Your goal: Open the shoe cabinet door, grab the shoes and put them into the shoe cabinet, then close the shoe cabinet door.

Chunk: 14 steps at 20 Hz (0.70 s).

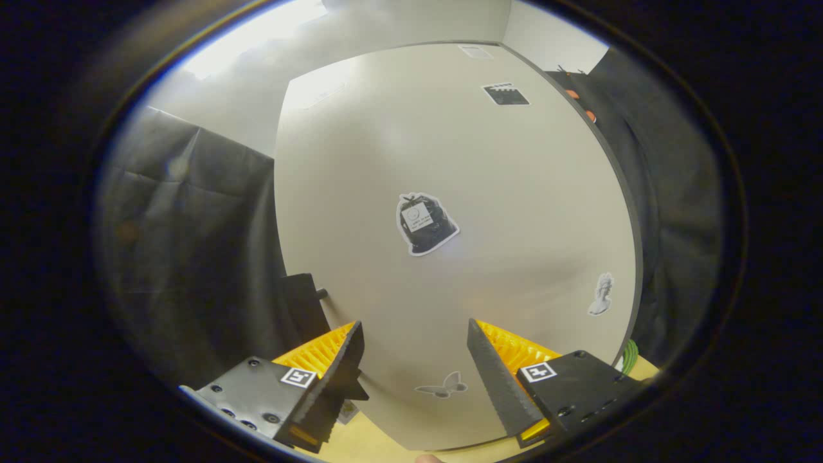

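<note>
The gripper (415,350) faces a pale, flat cabinet door (450,193) that rises right ahead of it, and its two fingers (350,360) stand well apart with nothing between them but the door's bare lower face. The door looks shut, or nearly so; I cannot tell for sure from this angle. Several stickers dot its face: a dark one shaped like a tied rubbish bag (424,224) sits about the middle of the panel, beyond the fingers; a small pale butterfly (443,386) lies low down, just ahead of the gap between the fingers; a little white bust figure (601,294) is near the door's right edge; and a black clapperboard sticker (506,94) is high up towards the far top corner. A short dark knob or handle (319,294) sticks out from the door's left edge, just beyond the left finger, next to a dark block whose nature I cannot make out. Black cloth (193,244) hangs to the left of the door and more of it to the right. Under the door's lower edge runs a strip of light wooden worktop (373,444), and a bit of green cord (630,357) peeks out by the right finger. No shoes can be made out from here.
</note>
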Each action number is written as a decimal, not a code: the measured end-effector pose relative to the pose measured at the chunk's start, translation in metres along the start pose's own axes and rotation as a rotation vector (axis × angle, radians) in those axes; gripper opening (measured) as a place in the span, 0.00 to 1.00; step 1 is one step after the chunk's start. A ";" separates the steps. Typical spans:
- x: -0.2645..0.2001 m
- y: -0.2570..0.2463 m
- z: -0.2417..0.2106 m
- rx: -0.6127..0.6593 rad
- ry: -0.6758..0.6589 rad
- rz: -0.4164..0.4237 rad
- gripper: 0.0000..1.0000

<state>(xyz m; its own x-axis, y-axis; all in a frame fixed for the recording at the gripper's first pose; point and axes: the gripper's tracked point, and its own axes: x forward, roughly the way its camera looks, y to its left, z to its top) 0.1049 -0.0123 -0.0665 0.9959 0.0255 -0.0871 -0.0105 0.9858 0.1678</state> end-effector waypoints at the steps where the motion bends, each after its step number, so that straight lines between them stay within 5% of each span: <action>1: 0.002 0.000 0.001 0.001 -0.001 -0.003 0.99; 14: 0.006 0.000 -0.001 0.008 0.008 -0.042 0.99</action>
<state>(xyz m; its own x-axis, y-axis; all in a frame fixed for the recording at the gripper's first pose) 0.1104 -0.0120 -0.0677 0.9947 -0.0143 -0.1019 0.0318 0.9846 0.1720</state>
